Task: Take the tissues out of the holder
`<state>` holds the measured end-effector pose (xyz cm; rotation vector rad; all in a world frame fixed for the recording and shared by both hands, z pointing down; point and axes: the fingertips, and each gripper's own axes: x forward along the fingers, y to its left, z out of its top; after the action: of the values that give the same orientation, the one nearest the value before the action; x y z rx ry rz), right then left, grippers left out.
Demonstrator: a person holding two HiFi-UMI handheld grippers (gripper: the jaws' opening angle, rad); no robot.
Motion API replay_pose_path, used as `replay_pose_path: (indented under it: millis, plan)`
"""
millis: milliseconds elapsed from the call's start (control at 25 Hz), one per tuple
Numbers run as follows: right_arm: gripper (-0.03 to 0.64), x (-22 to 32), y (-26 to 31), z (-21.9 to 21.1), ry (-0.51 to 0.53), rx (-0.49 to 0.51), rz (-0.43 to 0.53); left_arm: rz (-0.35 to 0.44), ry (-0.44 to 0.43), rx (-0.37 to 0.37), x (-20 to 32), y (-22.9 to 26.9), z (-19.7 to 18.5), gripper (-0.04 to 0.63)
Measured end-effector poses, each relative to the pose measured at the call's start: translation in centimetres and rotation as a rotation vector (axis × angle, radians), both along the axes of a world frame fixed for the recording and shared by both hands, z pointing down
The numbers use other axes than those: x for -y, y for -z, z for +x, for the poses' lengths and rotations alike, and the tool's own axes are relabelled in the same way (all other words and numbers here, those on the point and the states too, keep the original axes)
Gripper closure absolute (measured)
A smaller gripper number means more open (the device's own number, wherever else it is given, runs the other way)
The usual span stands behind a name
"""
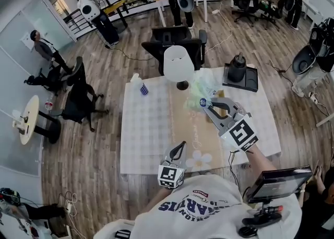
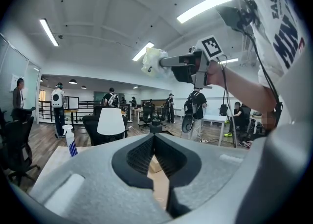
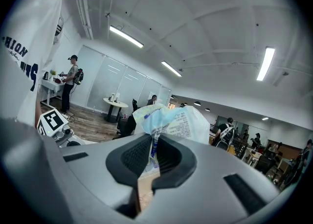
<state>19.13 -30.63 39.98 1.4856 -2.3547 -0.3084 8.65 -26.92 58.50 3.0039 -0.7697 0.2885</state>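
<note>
While the right claw [image 3: 152, 147] grips it, the tissue pack [image 3: 173, 123] hangs midair.

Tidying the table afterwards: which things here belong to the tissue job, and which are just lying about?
In the job: tissue pack, right gripper shut on it, white stand (perhaps the holder).
Lying about: spray bottle, black jar, dark tray.

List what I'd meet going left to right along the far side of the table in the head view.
spray bottle → white shade-shaped object on a dark foot → tissue pack, pinched in the right hand-held gripper → black tray carrying a dark bottle
</note>
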Motion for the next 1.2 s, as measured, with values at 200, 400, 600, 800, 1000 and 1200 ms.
replay_pose_path:
  millis: [200,400,600,800,1000,1200]
  plan:
    - [0.603,0.2,-0.1,-0.1,0.013,0.008,-0.004,-0.007,0.008,0.004,0.1,-0.2,0.1,0.589]
    - [0.603,0.4,-0.4,-1.6,0.031,0.014,-0.008,-0.008,0.013,0.002,0.3,-0.2,-1.0,0.589]
    - [0.603,0.8,-1.5,-2.6,0.048,0.025,-0.020,-0.003,0.025,0.003,0.3,-0.3,-1.5,0.589]
    - [0.603,1.1,-4.1,-3.7,0.066,0.040,-0.047,-0.013,0.046,0.002,0.2,-0.6,-2.5,0.589]
    - [0.603,1.2,-7.1,-4.5,0.084,0.024,-0.041,-0.016,0.070,0.006,0.4,-0.8,-3.0,0.589]
    - [0.603,1.4,-10.7,-5.1,0.088,0.026,-0.064,-0.022,0.078,0.020,0.2,-1.3,-3.2,0.589]
